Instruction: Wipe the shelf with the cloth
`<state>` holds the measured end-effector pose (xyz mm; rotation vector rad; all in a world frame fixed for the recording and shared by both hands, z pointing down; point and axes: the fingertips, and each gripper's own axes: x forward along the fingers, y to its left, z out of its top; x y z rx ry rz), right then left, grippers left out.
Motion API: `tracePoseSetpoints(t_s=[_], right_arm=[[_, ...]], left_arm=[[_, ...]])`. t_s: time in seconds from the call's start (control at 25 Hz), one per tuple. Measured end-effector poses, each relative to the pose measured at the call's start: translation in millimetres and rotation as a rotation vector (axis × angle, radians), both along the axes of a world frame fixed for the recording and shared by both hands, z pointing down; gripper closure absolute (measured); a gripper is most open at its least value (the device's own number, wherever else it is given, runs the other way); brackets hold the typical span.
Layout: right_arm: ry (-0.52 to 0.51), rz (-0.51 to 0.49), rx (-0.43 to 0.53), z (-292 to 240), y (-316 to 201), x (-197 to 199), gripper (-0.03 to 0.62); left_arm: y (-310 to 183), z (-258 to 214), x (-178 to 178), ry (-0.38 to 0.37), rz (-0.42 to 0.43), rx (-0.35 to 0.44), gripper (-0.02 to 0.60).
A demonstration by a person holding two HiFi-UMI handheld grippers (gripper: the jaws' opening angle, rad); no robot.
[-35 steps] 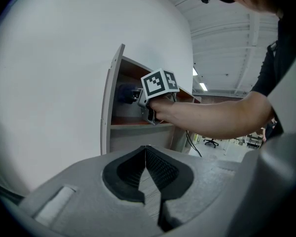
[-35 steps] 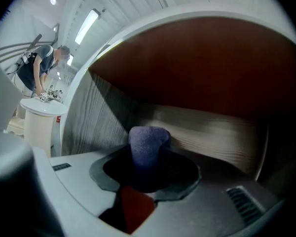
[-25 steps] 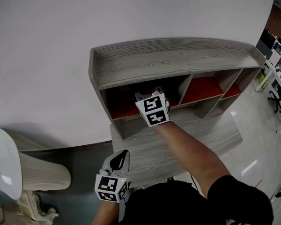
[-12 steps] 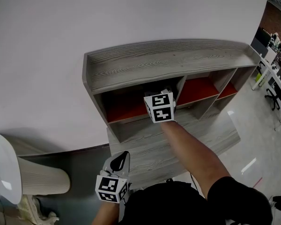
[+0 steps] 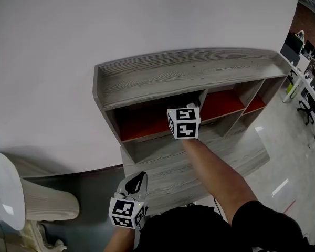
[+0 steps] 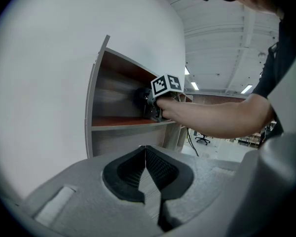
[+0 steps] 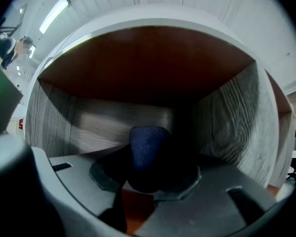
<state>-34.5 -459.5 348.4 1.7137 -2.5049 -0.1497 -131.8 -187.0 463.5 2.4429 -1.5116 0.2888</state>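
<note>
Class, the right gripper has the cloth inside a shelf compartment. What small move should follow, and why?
Probably sweep the cloth leftward along the compartment's red floor. The right gripper, shut on the cloth, sits close to the divider at the compartment's right side, so the open stretch of floor lies to its left.

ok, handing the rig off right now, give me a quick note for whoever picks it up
Left gripper: shut, empty, held low in front of the shelf.
Right gripper: shut on the dark blue cloth, inside the upper left compartment, near its right divider.
Done: cloth is in that compartment; how much is wiped cannot be told.
Left: probably finish here, then the middle compartment, the right compartment and the grey boards.
</note>
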Motion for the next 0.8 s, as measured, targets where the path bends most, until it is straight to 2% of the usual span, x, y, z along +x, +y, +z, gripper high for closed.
tracePoseSetpoints(t_s=[0.2,0.36,0.56,0.8], right_arm=[[-0.025,0.003,-0.002,-1.3,0.9,3.1,0.45],[-0.047,-0.046,0.008,-5.4,15.5,-9.4,0.45],[-0.011,-0.185,0.007,1.1,45.6,-57.0,0.45],[0.132,-0.371,-0.07,34.3,72.0,-129.0,0.45]], left_arm=[[0.2,-2.1,0.4,0.002,0.001,0.006,0.571],[2.9,1.4,-3.0,-0.002,-0.002,-0.003,0.571],[5.2,1.6,-6.8,-0.003,-0.011,-0.005,0.571],[10.2,1.6,-12.5,-0.001,-0.034,-0.005,0.571]])
